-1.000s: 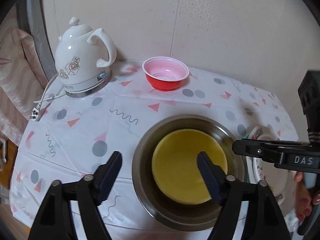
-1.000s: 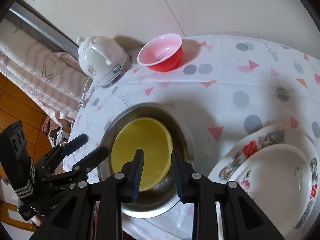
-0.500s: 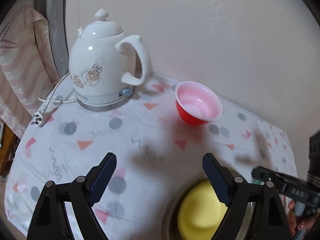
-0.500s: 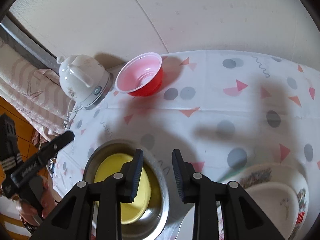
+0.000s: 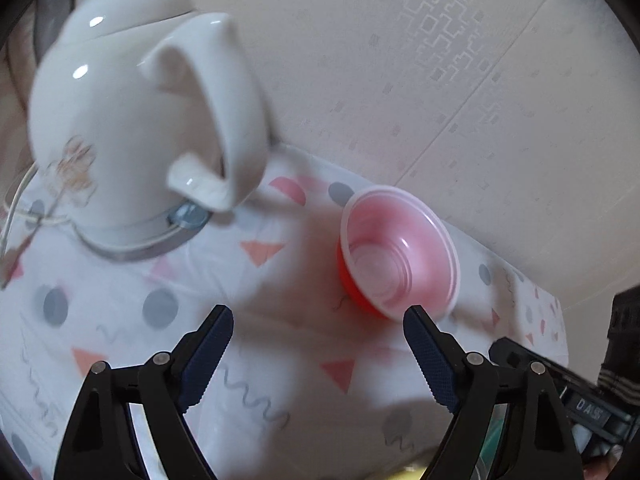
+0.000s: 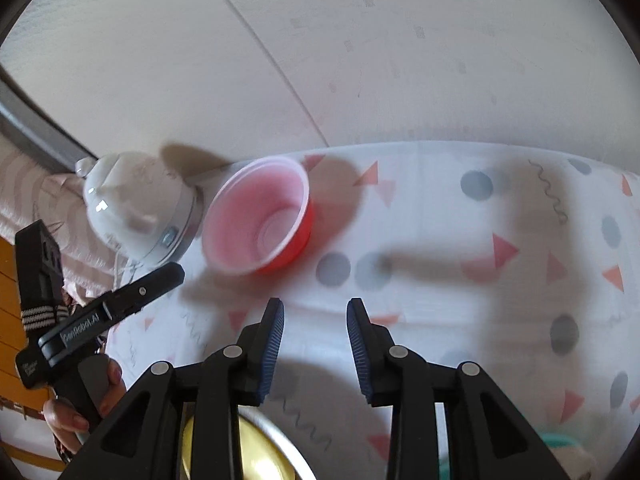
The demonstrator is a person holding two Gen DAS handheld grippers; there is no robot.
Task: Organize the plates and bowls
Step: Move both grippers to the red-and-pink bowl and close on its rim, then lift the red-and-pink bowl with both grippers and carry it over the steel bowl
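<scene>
Both tools have advanced past the nested bowls toward the red bowl point(image 5: 396, 256) beside the kettle point(image 5: 132, 120) at the desk's point(image 5: 120, 320) back. Left tool point(image 5: 318, 350) spread wide, right tool point(image 6: 315, 346) partly apart, both empty. Red bowl likely next pickup.

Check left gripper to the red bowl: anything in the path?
Nothing visible. The left gripper is open, and only bare patterned tablecloth lies between it and the red bowl. The white kettle stands off to the left, apart from the bowl.
</scene>
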